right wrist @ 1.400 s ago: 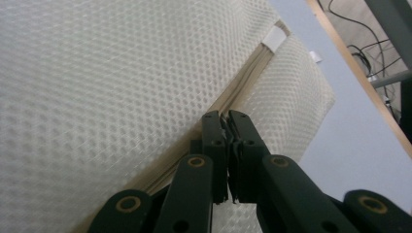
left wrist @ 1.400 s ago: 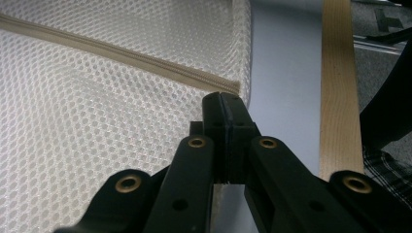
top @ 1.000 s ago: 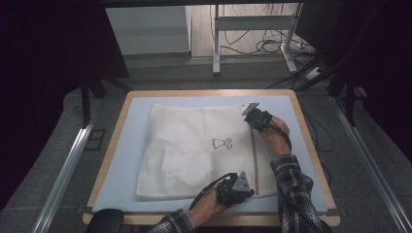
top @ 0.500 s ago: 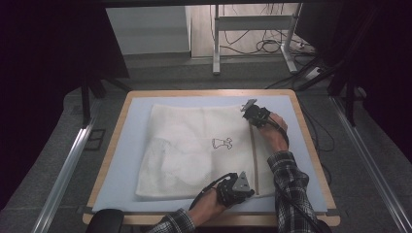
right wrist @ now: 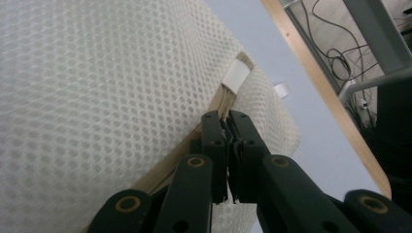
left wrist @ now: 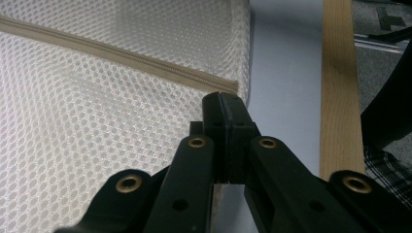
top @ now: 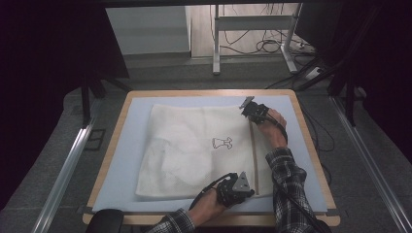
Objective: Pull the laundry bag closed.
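**A:** Eyes on the mesh bag (top: 194, 150) here: white, honeycomb weave, lying flat on the pale blue mat (top: 124, 160) that covers the wooden table (top: 311, 141). It takes up the middle of the mat, a bit rumpled toward the near left corner.

**B:** And there's a small black drawing (top: 222, 142) printed near its centre. See the beige zipper (top: 253, 155)? It runs in a straight line along the bag's right side, from the far edge to the near edge.

**A:** Anything inside the bag?

**B:** Can't tell. The weave lies flat and I see no lump under it.

**A:** Now the left gripper (left wrist: 224, 104), down at the near end of that zipper. Jaws pressed tight together, no gap at all, and the tips sit right at the zipper's end on the bag's corner (left wrist: 238, 87).

**B:** Whether mesh is caught between them is hard to say; the tips cover the spot. From above, the left gripper (top: 238, 187) rests on the bag's near right corner.

**A:** Over to the right gripper (right wrist: 228, 121), at the far end. Jaws closed there too, pinching the beige zipper strip just below a small white tab (right wrist: 237, 75).

**B:** From above, the right gripper (top: 252, 110) sits on the bag's far right corner, hand (top: 274, 124) behind it.
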A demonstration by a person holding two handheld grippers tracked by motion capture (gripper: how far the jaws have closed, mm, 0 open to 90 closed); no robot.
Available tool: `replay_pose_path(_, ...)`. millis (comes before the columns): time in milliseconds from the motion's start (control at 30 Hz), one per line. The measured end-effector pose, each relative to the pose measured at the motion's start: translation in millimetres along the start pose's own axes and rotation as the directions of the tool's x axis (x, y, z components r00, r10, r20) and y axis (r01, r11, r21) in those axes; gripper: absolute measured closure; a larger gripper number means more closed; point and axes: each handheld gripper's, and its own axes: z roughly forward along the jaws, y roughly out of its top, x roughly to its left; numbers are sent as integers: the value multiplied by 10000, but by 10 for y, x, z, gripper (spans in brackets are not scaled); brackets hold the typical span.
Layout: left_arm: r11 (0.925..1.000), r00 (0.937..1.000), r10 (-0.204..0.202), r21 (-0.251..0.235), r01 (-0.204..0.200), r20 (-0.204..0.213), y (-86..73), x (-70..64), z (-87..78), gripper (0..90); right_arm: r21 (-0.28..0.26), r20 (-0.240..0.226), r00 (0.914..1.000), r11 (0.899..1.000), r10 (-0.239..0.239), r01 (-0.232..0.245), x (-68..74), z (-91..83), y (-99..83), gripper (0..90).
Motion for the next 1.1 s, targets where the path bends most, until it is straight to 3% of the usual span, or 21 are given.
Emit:
replay_pose_path(533, 10000, 10000, 60, 3, -60, -60, -1, -10, 0, 900, 18, 131, 9998, 9999, -172, 172, -57, 101, 59, 855)
replay_pose_path(1100, 10000, 10000, -22, -5, 22, 5, 0, 1, 0, 900, 69, 50, 10000, 9999, 81, -81, -115, 162, 101, 851)
